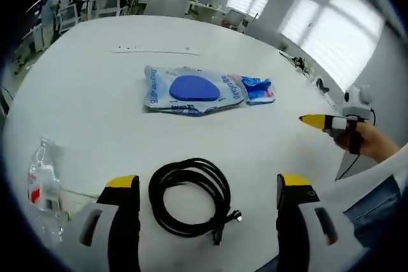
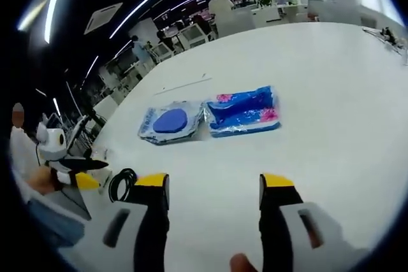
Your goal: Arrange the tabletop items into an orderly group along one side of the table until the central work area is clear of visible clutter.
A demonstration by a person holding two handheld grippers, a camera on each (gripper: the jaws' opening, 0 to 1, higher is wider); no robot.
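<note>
A coiled black cable (image 1: 190,198) lies on the white table (image 1: 95,93) between the jaws of my open left gripper (image 1: 207,186). Beyond it rests a wet-wipe pack with a blue lid (image 1: 191,90), and a blue tissue pack (image 1: 256,88) touches its right end. A clear plastic bottle (image 1: 42,183) lies at the left. My right gripper (image 2: 215,186) is open and empty above the table; its view has the wipe pack (image 2: 171,121), tissue pack (image 2: 243,111) and cable (image 2: 121,185). The right gripper's yellow tip (image 1: 313,120) enters the left gripper view, held by a hand.
A thin white strip (image 1: 155,50) lies far back on the table. Desks, chairs and people fill the room behind. Windows with blinds run along the right. A person's hand and sleeve (image 1: 373,148) show at the table's right edge.
</note>
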